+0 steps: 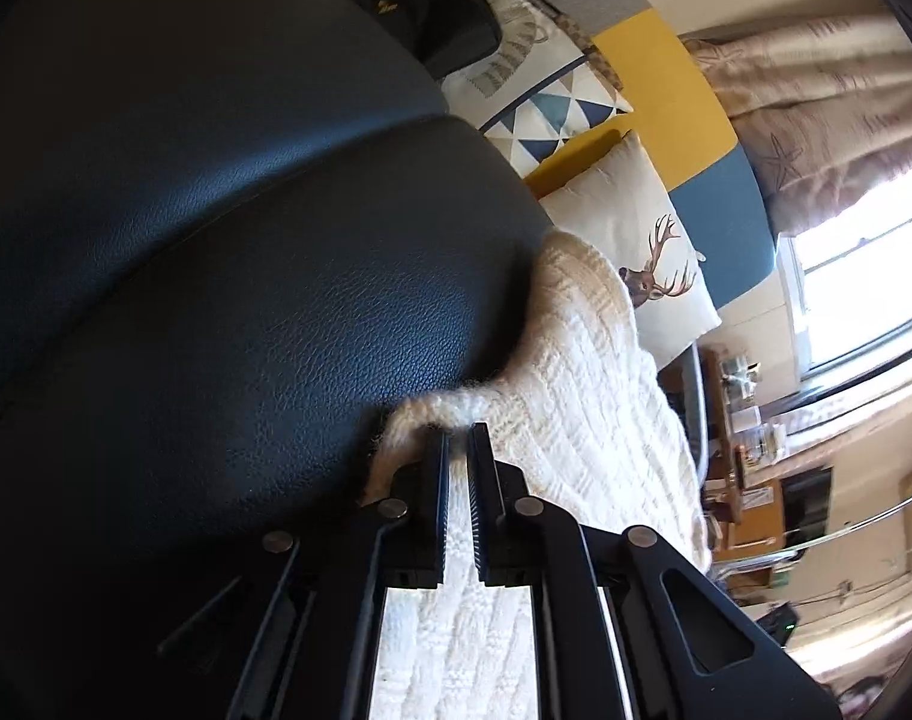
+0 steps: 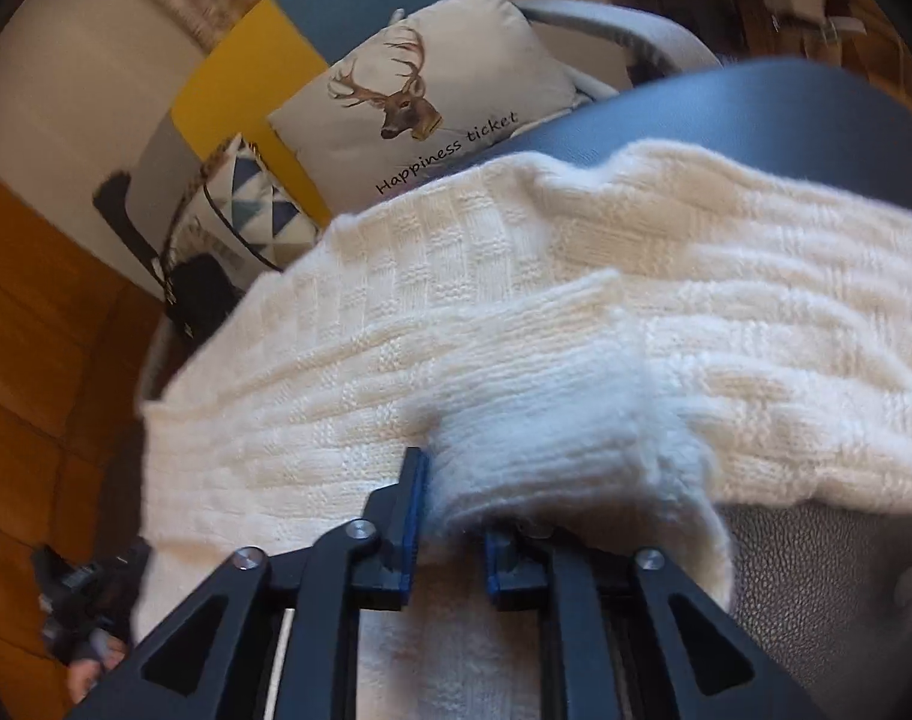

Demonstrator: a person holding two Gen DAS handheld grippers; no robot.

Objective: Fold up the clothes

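Note:
A cream knitted sweater (image 1: pixel 576 396) lies over a black leather seat (image 1: pixel 246 270). In the left wrist view my left gripper (image 1: pixel 459 435) sits at the sweater's rolled hem. Its jaws are nearly together, with the hem pinched at the tips. In the right wrist view the sweater (image 2: pixel 516 330) spreads across the seat (image 2: pixel 756 114), with a sleeve-like fold laid over it. My right gripper (image 2: pixel 456 480) has a bunched fold of the knit filling the gap between its blue pads. The fabric drapes over the right finger and hides its tip.
A deer cushion (image 2: pixel 420 96) and a triangle-patterned cushion (image 2: pixel 264 210) lean on a yellow, blue and grey backrest behind the seat. A black handbag (image 1: pixel 426 6) sits at the far end. Wooden floor (image 2: pixel 36 330) lies left, a window (image 1: pixel 858 276) and cluttered shelves (image 1: pixel 738 420) right.

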